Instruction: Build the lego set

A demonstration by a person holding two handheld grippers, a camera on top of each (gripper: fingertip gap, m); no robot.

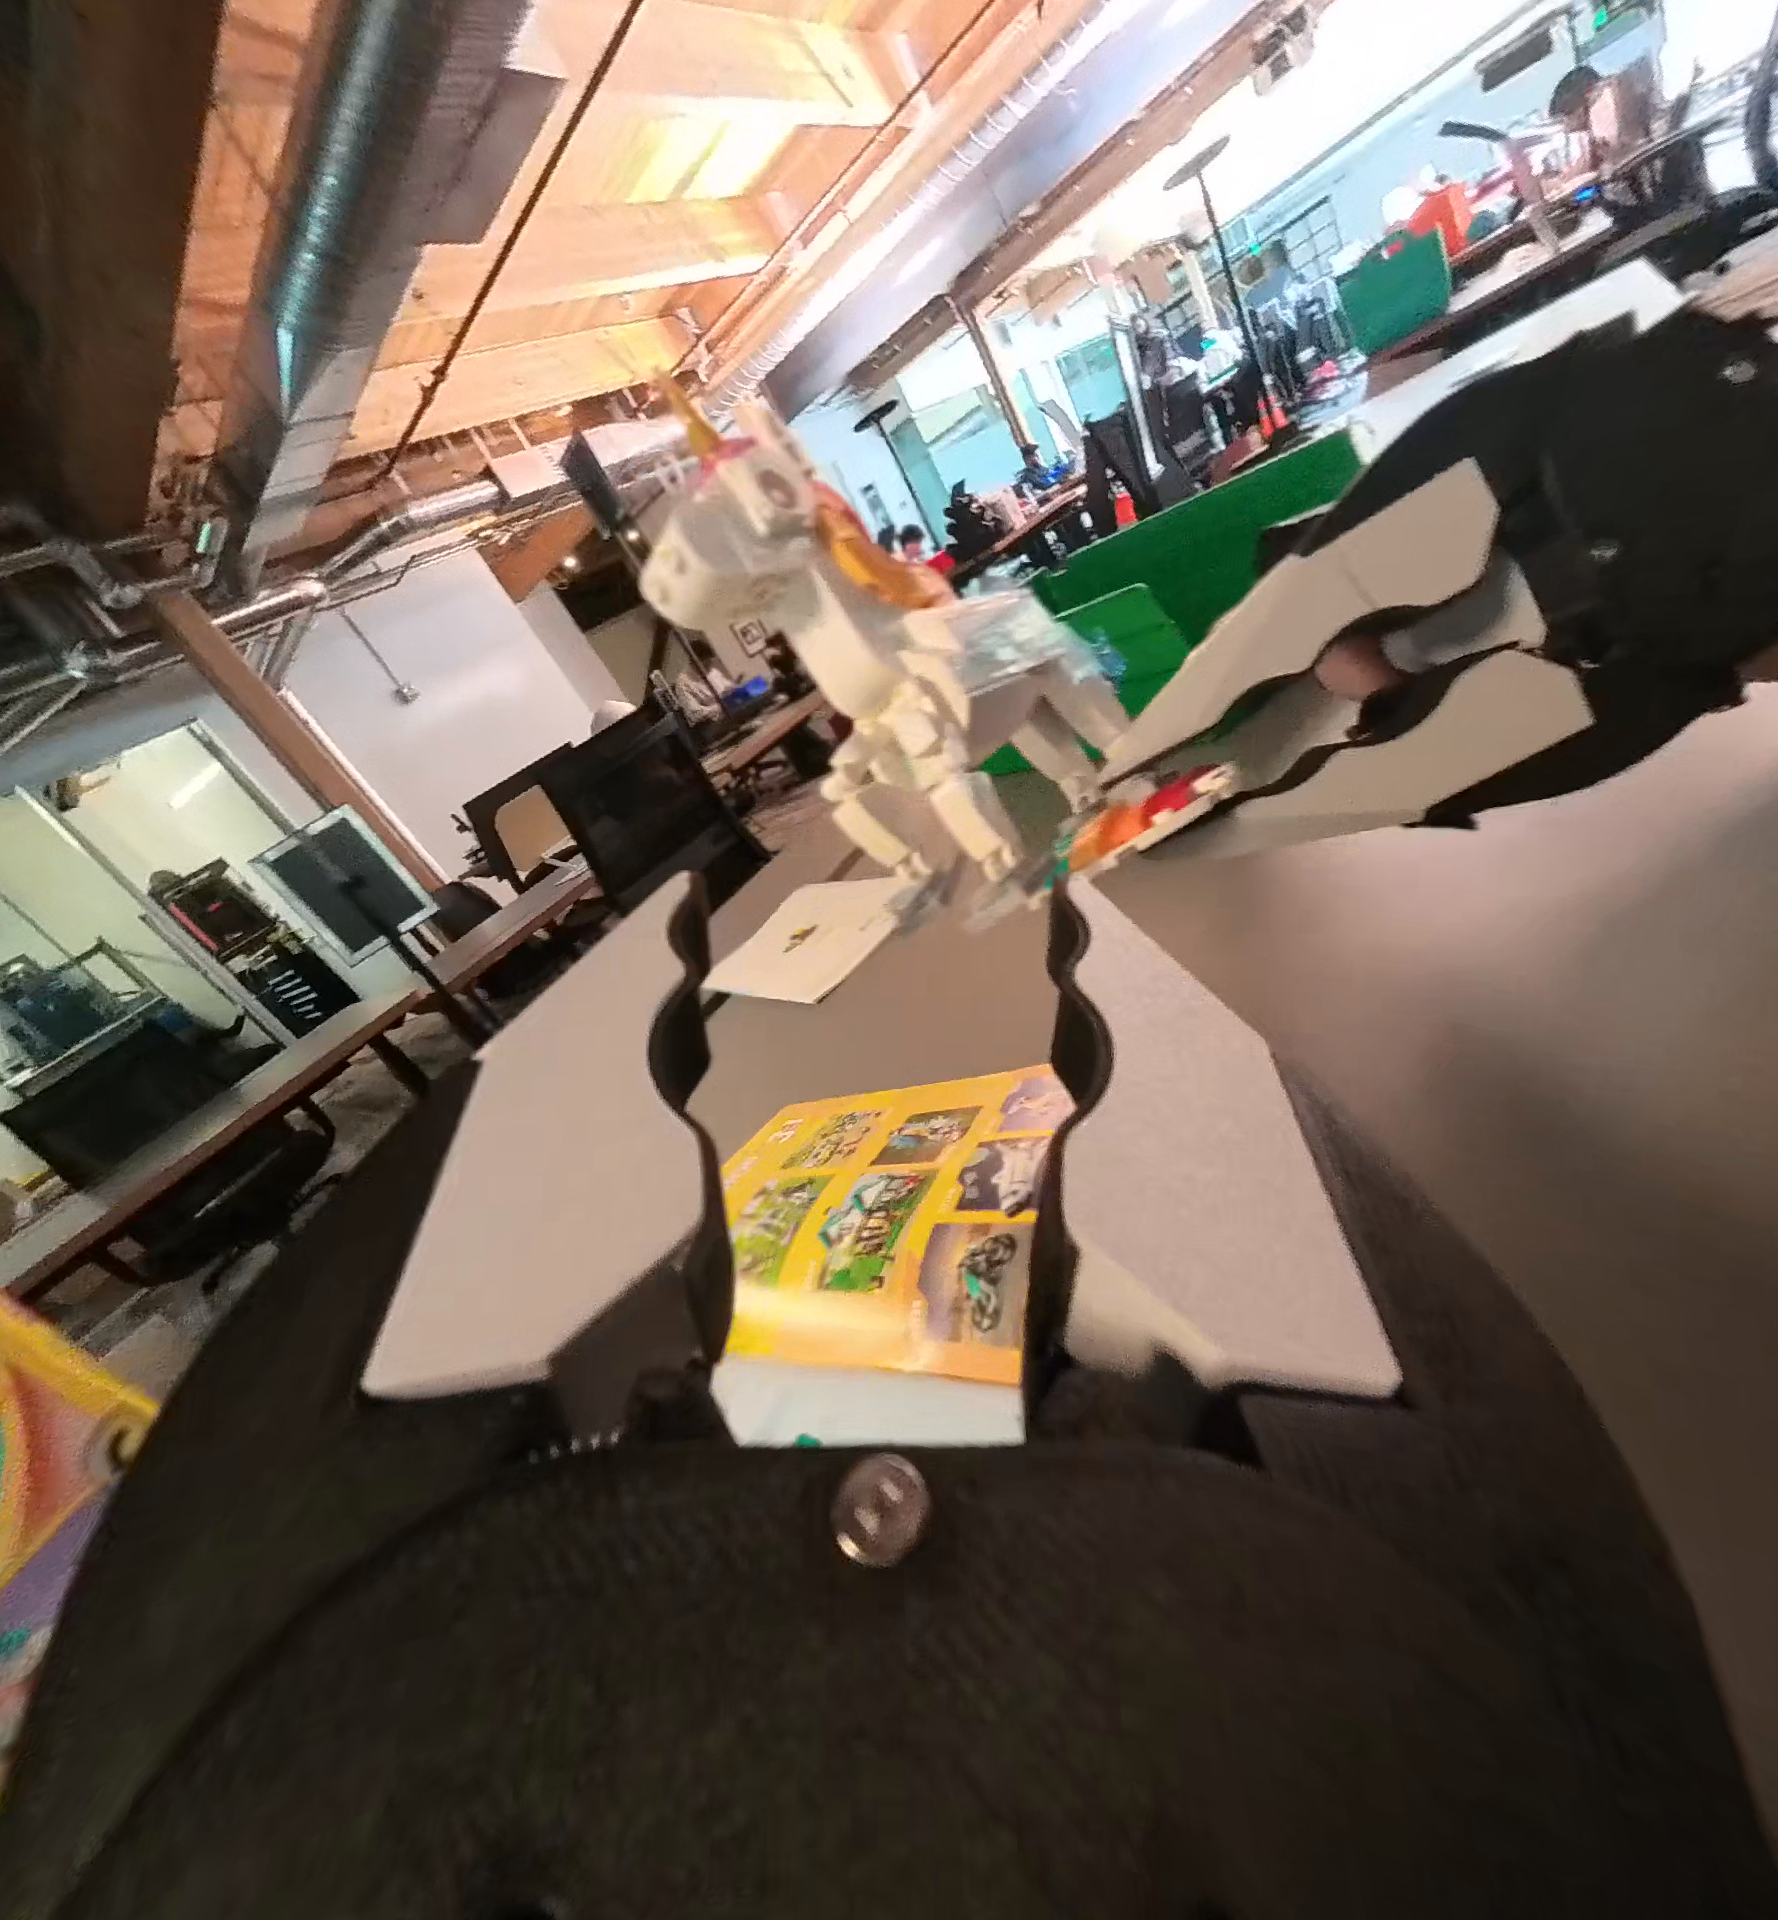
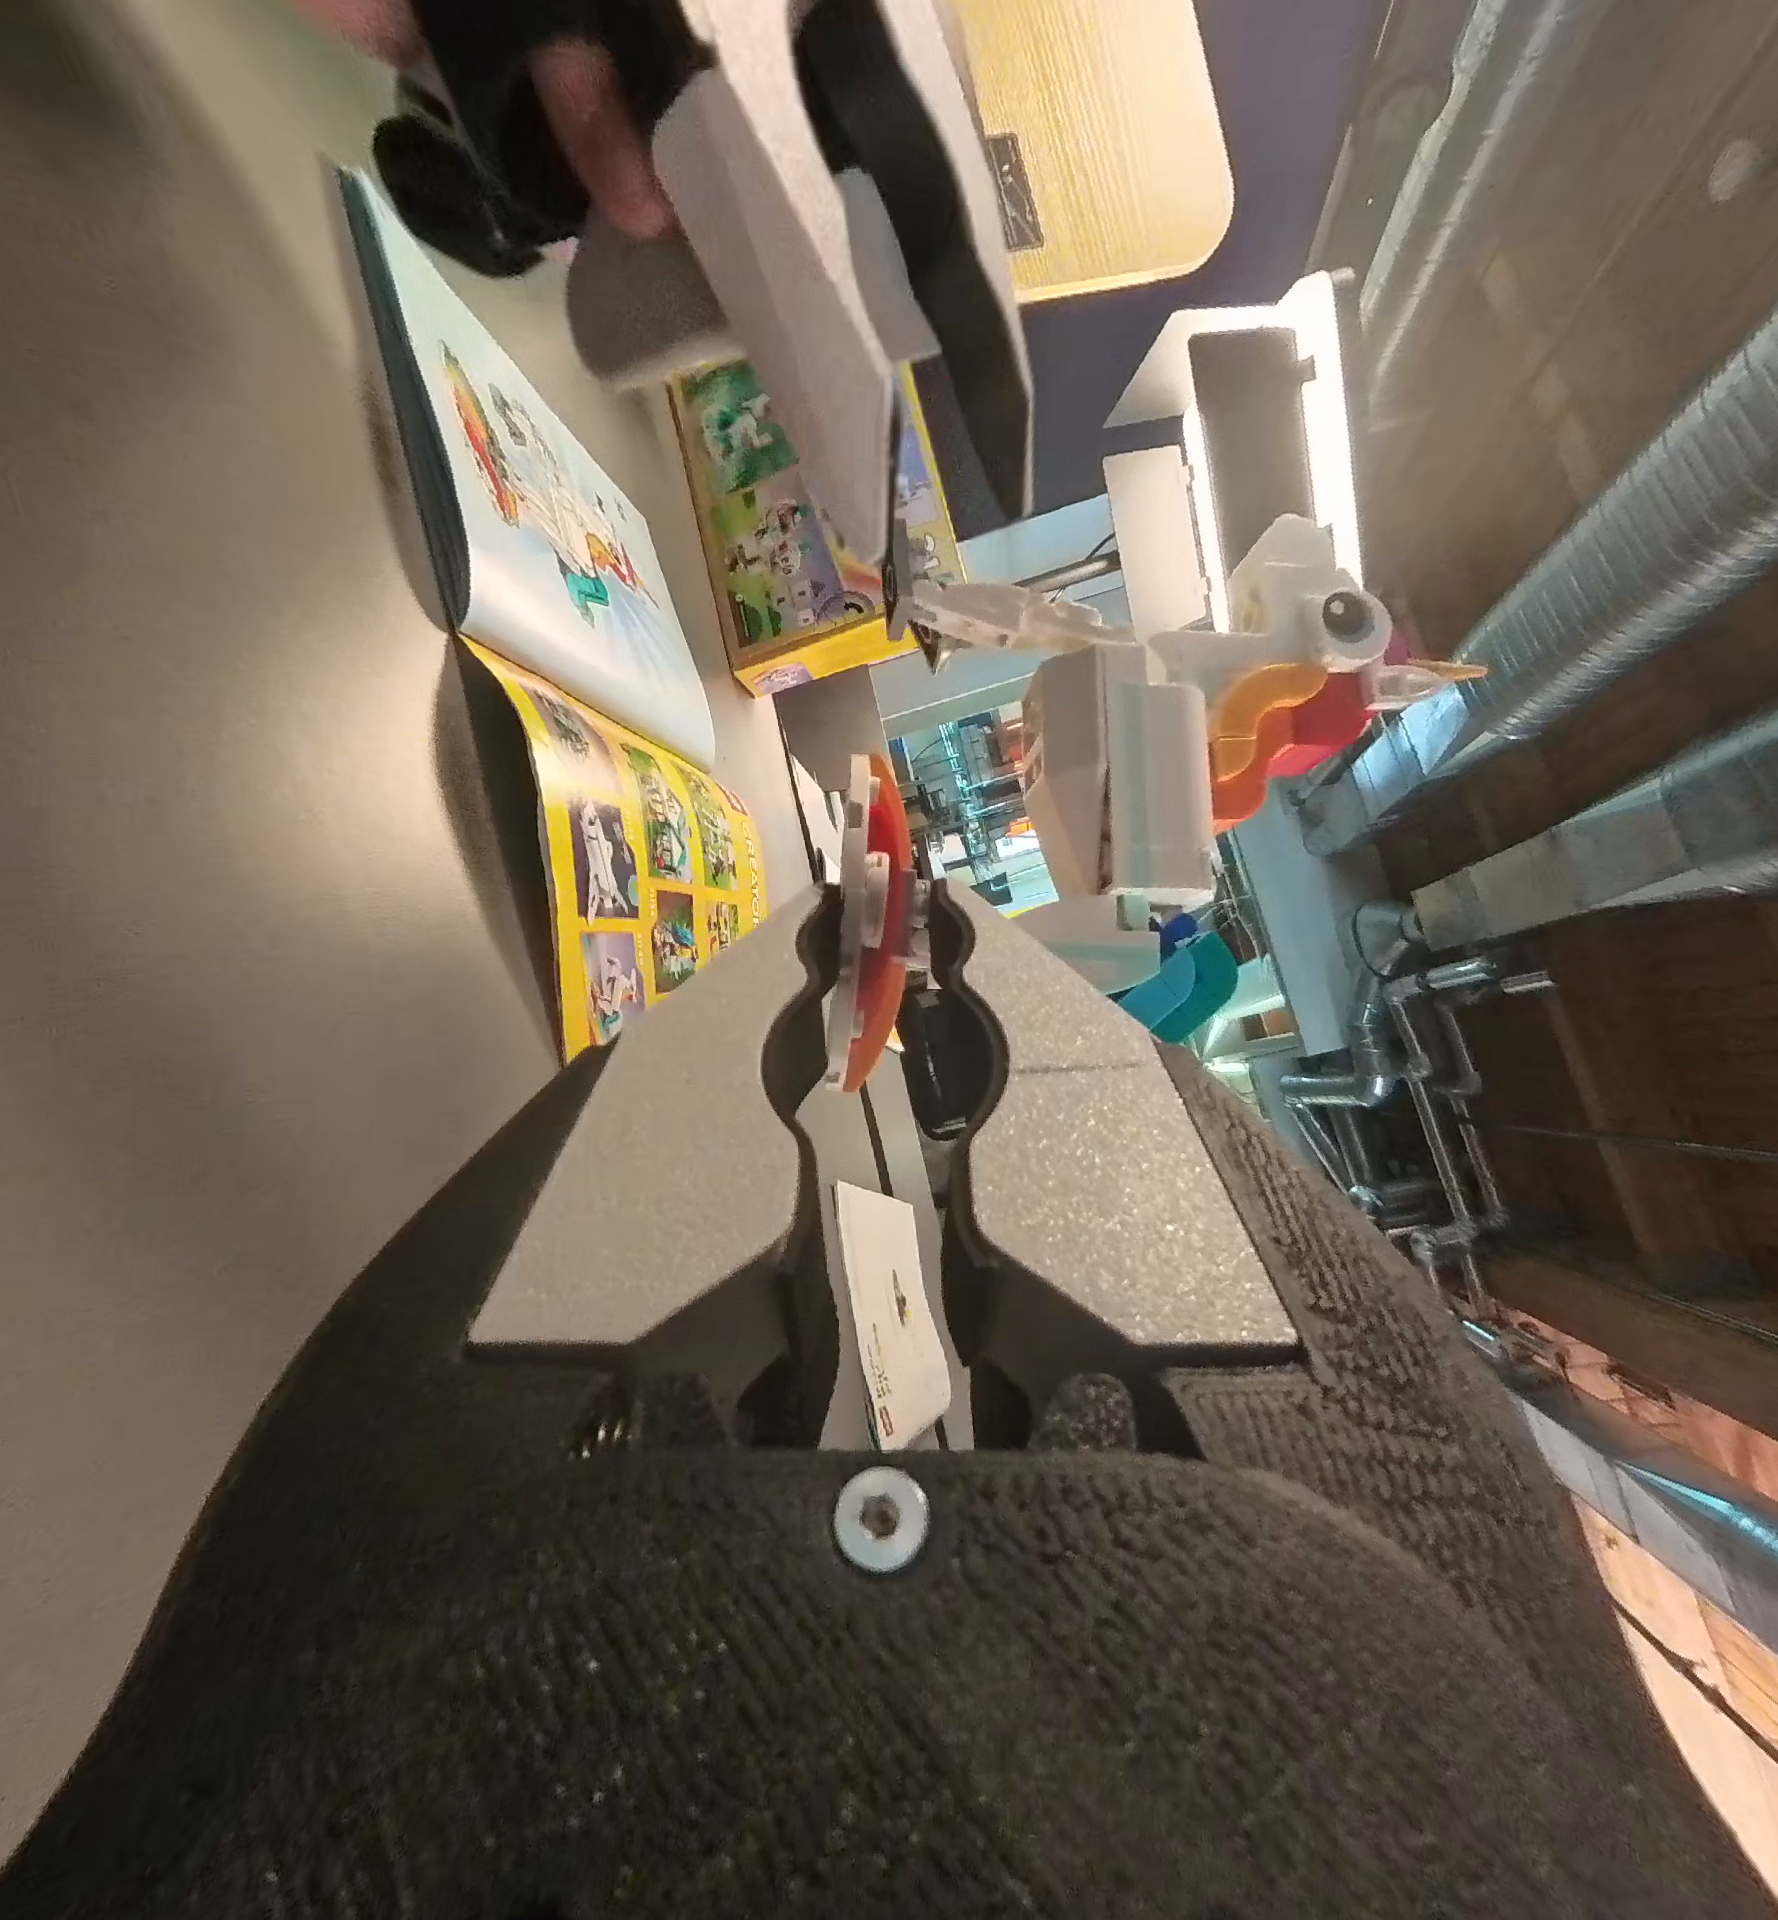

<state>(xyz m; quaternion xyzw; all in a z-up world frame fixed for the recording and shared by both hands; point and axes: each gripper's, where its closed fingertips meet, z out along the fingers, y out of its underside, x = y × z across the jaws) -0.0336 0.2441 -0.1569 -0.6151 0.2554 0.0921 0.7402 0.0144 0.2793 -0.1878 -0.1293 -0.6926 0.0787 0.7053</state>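
Grey table (image 1: 1487,1143) below — left claw (image 1: 877,914) apart, right claw (image 2: 880,914) clamped on rainbow piece (image 2: 869,935) beside unicorn (image 1: 864,665).

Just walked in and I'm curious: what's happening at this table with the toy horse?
A person is building a Lego unicorn with two hand-held grippers. The right hand-held gripper is clamped on a round orange and white plate piece next to the unicorn's rear. The unicorn is up off the table. The left hand-held gripper is open, with one fingertip at the unicorn's feet. An open instruction booklet and the set's box lie on the table.
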